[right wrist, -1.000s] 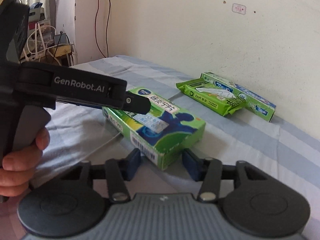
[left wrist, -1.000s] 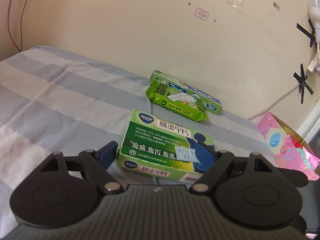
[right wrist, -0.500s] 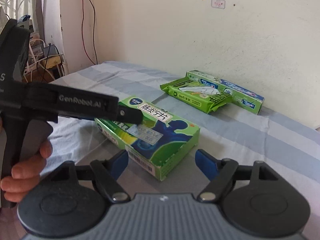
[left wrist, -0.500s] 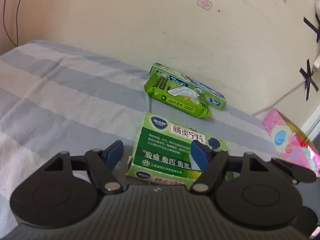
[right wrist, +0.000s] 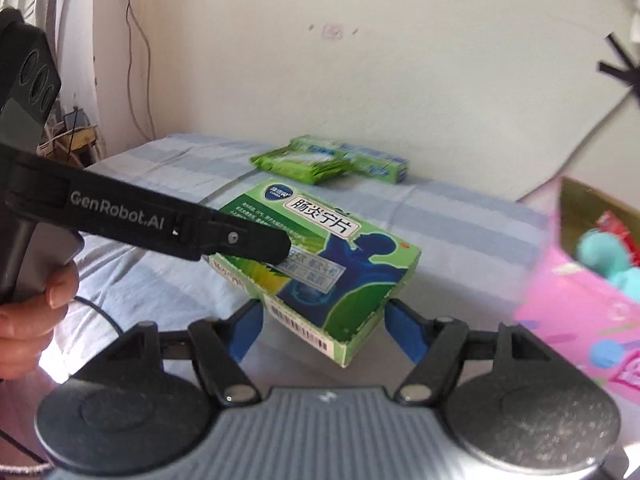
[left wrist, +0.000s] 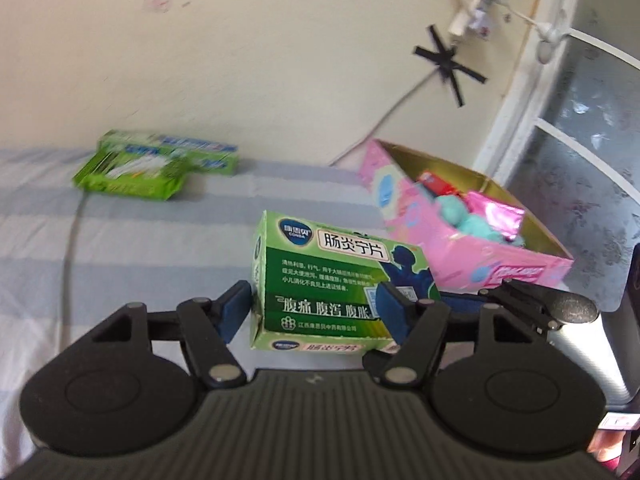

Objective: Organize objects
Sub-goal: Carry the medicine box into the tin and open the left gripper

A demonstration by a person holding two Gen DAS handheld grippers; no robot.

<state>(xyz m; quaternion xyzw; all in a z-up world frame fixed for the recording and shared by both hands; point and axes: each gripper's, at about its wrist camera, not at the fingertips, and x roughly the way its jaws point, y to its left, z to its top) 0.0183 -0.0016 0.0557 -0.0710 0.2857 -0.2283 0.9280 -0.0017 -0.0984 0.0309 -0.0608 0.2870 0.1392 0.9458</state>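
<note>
Okay: left gripper [left wrist: 315, 310] is about half open, jaws just closed in, blue pads clamped on the green medicine box [left wrist: 332, 276]. One pad sits on its left end, the other overlaps its front right. The box sits just short of the open pink carton [left wrist: 460, 248], over the striped bedsheet [left wrist: 140, 248]. I can't tell if its underside clears the sheet, because the gripper body covers the bottom edge.

Right gripper [right wrist: 324, 328] is roughly half open; it went wide, then eased in a little. The box's near corner sits between its pads. They sit very close on both sides, but I can't tell if they make contact.

Only the right view shows:
- the person's hand [right wrist: 28, 312] on the left gripper's handle
- one left finger [right wrist: 240, 236] lying across the box top; the other finger is hidden behind the box
- the box's barcode side

Only the left view shows:
- the carton interior with a teal lump [left wrist: 452, 208], pink foil [left wrist: 496, 216] and a red pack [left wrist: 438, 184]
- the frosted window [left wrist: 592, 160]

The right view cuts the carton off at the frame edge.

The green wipes pack [left wrist: 132, 176] and the long box [left wrist: 192, 152] behind it lie by the wall, well apart. Both are motion-blurred, so the print is unreadable.
</note>
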